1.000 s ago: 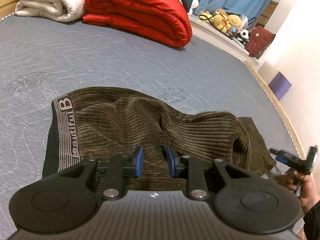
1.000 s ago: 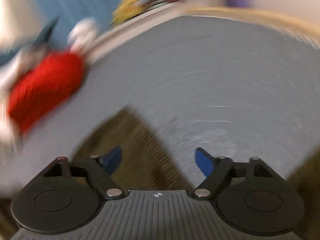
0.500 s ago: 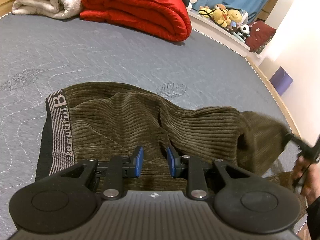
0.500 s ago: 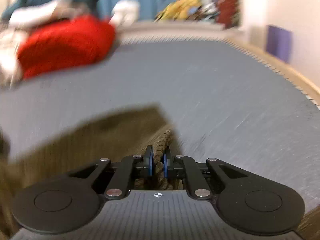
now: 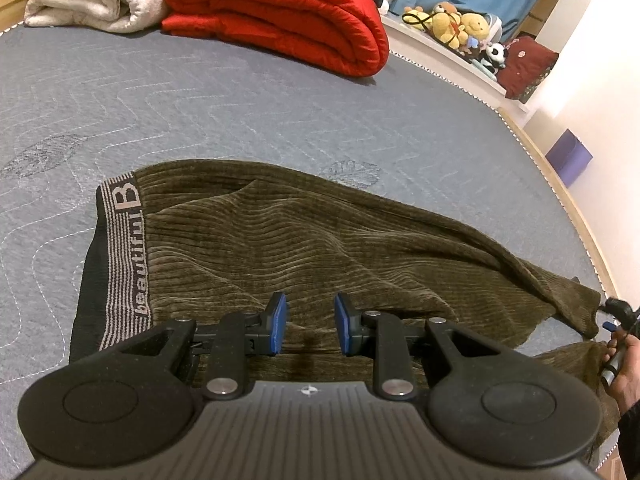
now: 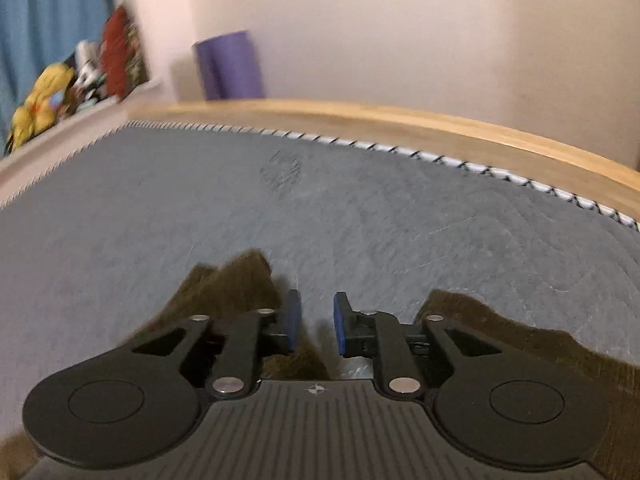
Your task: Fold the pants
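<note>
My right gripper (image 6: 316, 322) now has its jaws spread with nothing between the blue pads. Half a second ago those pads were pressed together on a bunch of the brown fabric; that pinch has been released. The camera, which then faced the red duvet end of the bed, now faces the wooden side rail (image 6: 400, 120) and the wall. The leg hems of the pants (image 6: 240, 280) lie on the mattress (image 6: 160, 208) directly under and to either side of the fingers, near that rail.

My left gripper (image 5: 308, 328) is unchanged: jaws spread, holding nothing, poised over the near edge of the pants (image 5: 320, 240). I cannot tell whether the pads touch the cloth.

In the left view the legs now run stretched toward the right edge of the mattress, where earlier they lay bunched and doubled back. I judge the straightening pull complete. The garment is laid out lengthwise but wrinkled through the seat, so folding proper is not yet begun; both grippers are free to take new grips.

Readable writing: the striped waistband (image 5: 128, 256), at the left end of the pants, carries a large "B" and the word "beautiful". No other label is legible.
</note>
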A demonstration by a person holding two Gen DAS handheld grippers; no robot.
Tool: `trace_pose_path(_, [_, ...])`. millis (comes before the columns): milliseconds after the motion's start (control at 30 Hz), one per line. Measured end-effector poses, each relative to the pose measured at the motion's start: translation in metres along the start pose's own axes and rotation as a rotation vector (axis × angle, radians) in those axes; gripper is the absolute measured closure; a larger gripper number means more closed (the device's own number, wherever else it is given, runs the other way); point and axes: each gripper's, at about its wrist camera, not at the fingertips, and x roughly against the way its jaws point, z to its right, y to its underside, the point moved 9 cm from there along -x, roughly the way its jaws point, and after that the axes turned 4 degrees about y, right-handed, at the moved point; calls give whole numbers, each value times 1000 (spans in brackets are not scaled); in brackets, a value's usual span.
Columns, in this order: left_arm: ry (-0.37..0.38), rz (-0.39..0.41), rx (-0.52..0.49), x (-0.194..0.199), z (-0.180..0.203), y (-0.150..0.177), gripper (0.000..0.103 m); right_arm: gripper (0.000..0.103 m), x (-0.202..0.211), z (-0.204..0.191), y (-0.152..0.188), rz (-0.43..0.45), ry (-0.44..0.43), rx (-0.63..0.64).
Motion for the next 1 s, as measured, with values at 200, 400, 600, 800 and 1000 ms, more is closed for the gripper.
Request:
trace_pose_path(200, [1,-2,-7,0,5,1,65,35,15,-15,6,-81,-185,-91])
trace_pose_path(400, [8,-3,2,-1,6,0,65,54,37,-6,46,-327,-281,-372])
trace_pose_path(600, [18,-8,-2,-3,9,0,65,71,43,-3,76,-408,-281,-512])
trace_pose_path(800, [14,-10,4,-2,2,1,65,97,35,5,73,-294,-247,-530])
trace_pose_path(1000, [6,-1,11,0,-3,-4,65,97,85,-46,2,57,-373,-339])
